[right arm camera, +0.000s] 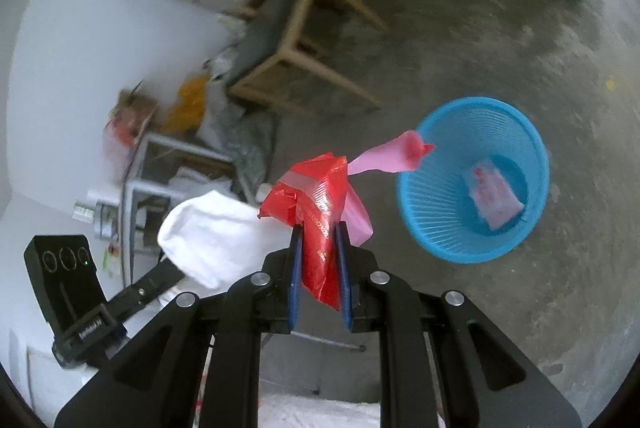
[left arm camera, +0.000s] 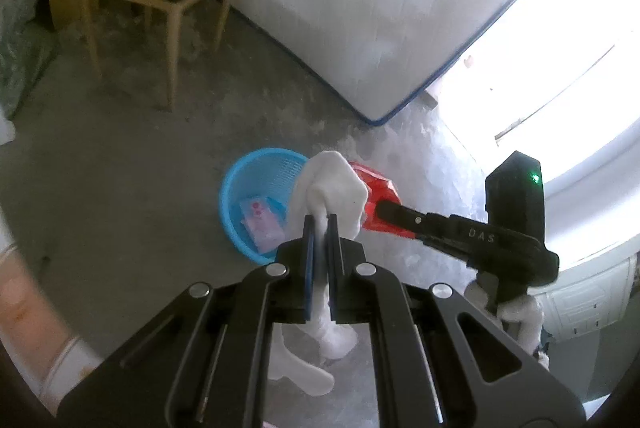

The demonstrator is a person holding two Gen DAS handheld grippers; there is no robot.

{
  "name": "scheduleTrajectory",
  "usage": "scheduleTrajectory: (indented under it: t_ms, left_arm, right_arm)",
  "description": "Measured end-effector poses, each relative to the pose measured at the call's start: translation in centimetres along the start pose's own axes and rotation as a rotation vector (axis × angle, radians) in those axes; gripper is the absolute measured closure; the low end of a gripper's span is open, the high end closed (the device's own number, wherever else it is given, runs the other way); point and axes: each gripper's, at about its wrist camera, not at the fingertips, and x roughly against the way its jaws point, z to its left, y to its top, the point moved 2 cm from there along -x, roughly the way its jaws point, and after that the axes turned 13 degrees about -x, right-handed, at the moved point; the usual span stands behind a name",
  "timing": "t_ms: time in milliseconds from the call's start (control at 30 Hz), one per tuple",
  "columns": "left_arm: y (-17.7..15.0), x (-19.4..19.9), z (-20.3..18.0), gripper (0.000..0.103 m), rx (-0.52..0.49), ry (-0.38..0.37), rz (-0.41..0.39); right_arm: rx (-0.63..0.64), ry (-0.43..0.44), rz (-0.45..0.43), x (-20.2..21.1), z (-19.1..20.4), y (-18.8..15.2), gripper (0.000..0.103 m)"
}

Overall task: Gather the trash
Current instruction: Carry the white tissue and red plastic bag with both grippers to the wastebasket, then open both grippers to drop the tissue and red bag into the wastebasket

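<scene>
Left claw [left arm camera: 321, 224] pinching white sock [left arm camera: 336, 187], right claw [right arm camera: 319, 232] clamping red wrapper [right arm camera: 316, 195], pink strip [right arm camera: 384, 157] only in right view

The white cloth [left arm camera: 336, 187] hid part of the blue basket's [left arm camera: 240, 187] rim. The chair [right arm camera: 288, 39] was blurred. Print on the red wrapper [right arm camera: 320, 211] was unreadable.

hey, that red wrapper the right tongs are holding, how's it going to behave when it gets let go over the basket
The red wrapper looks crumpled and thin, so probably floppy and very light; it may flutter rather than drop straight. Its glossy film could cling to the right tongs. The blue basket sits off to one side, so a release here might miss.
</scene>
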Motion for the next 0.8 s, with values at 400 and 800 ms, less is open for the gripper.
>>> scheduleTrajectory:
  t_ms: [400,800]
  left_arm:
    - [0.2,-11.0,1.6,0.063,0.166,-0.074,0.094]
    - [-0.7,-2.8,0.6,0.062,0.081,-0.017,-0.050]
  right_arm:
    - [-0.158,-0.167,-0.009,-6.9,-8.4,5.8,0.061]
    - [-0.161,-0.181,-0.061,-4.7,-9.4,4.3,0.061]
